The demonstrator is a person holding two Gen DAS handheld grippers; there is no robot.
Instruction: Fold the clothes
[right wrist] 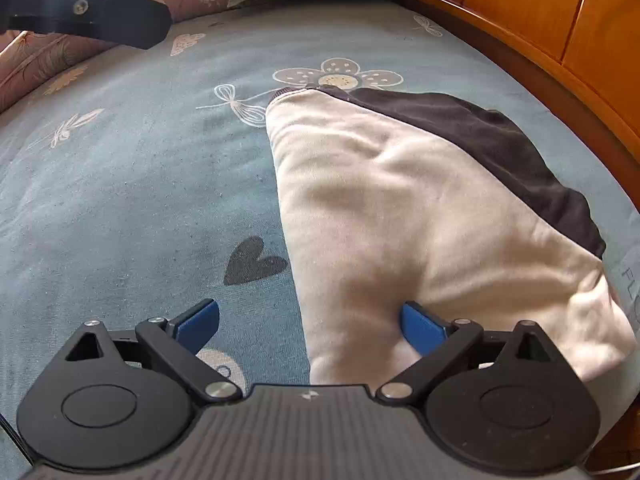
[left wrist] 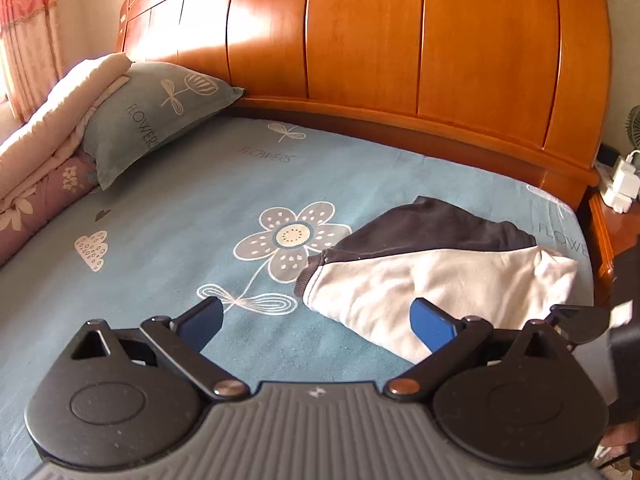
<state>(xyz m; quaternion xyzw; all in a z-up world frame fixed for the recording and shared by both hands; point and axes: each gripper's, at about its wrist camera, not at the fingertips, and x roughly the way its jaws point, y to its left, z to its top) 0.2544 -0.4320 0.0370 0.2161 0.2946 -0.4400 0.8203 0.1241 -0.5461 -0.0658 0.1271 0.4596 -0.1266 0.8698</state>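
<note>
A folded cream and dark brown garment [left wrist: 420, 280] lies on the blue flowered bed sheet [left wrist: 180, 240], towards the headboard side. My left gripper [left wrist: 318, 324] hovers open above the sheet just left of the garment's near edge, with nothing between its blue pads [left wrist: 202, 322]. In the right wrist view the garment [right wrist: 400, 200] fills the middle. My right gripper [right wrist: 311, 328] stands open over its near corner: the right pad [right wrist: 424, 330] is above the cream cloth, the left pad over bare sheet [right wrist: 120, 200]. Part of the left gripper's body [right wrist: 88, 8] shows at the top left.
A wooden headboard [left wrist: 400, 40] runs along the far side. A grey-green pillow [left wrist: 152, 120] and folded bedding [left wrist: 52, 120] lie at the left end. A wooden nightstand [left wrist: 616, 232] with white chargers stands at the right. Curtains hang at the far left.
</note>
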